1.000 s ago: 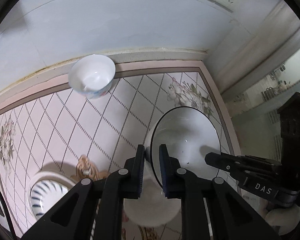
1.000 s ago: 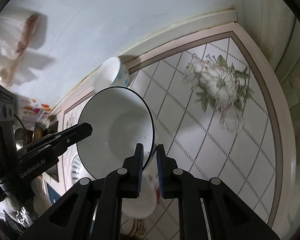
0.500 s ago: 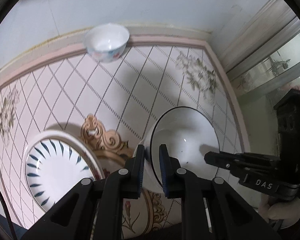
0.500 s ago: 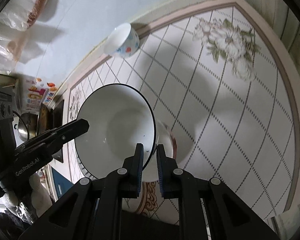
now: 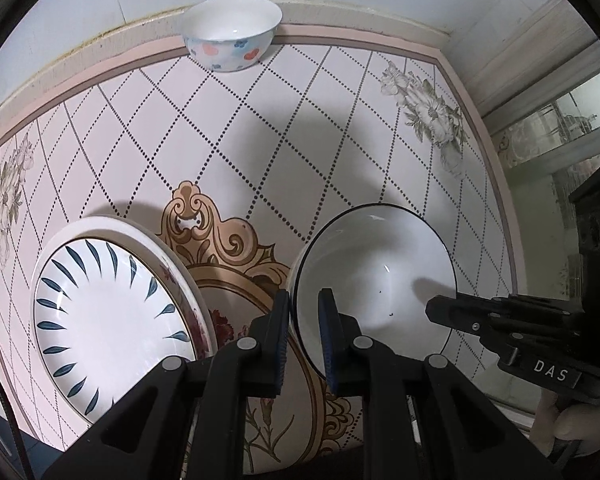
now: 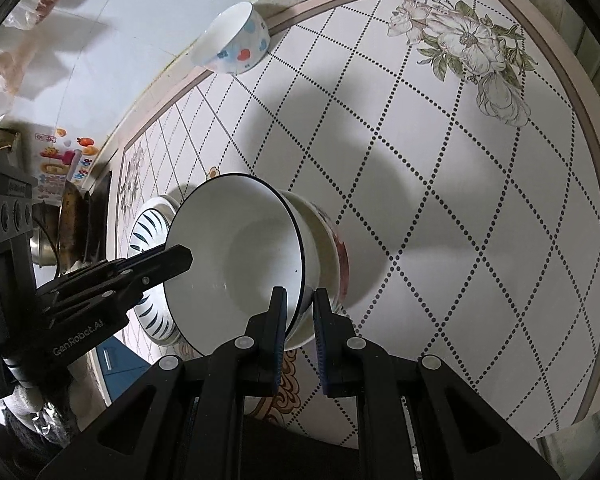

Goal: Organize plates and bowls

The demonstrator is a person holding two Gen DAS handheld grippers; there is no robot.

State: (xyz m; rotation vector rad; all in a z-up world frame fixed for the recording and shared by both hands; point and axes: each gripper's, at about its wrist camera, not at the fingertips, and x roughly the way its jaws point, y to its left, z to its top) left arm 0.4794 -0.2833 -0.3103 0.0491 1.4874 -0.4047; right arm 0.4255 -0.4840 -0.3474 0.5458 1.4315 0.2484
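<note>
Presently catalogued, largest first.

Desk [image 5: 284, 152]: one, pink-bordered top with dotted diamond lattice, grey flower sprays at the corners and a tan scroll medallion near its front edge.

Plates: two, stacked at the left of the left wrist view. One wide white plate [image 5: 172, 256] with a red floral rim lies underneath; one blue-leaf plate [image 5: 100, 312] rests inside it.

Black-rimmed white bowl [image 5: 376, 276]: one, carried tilted above the desk, just right of the plate stack. It is gripped from two opposite sides at the rim.

Grippers: two, both black with blue pads. Left gripper [image 5: 304, 328] points steeply down, its jaws clamped on the bowl's near-left rim, one finger inside and one outside. Right gripper [image 6: 300, 320] also angles down, less steeply, and is closed on the opposite rim in the same way; in the left wrist view it enters from the right, marked "DAS".

Small floral bowl [image 5: 232, 36]: one, upright, white with red and blue spots, at the far desk edge against the wall, well apart from the others.

Hand [image 5: 580, 428]: one partly seen, pale-gloved, under the right gripper's handle.
</note>
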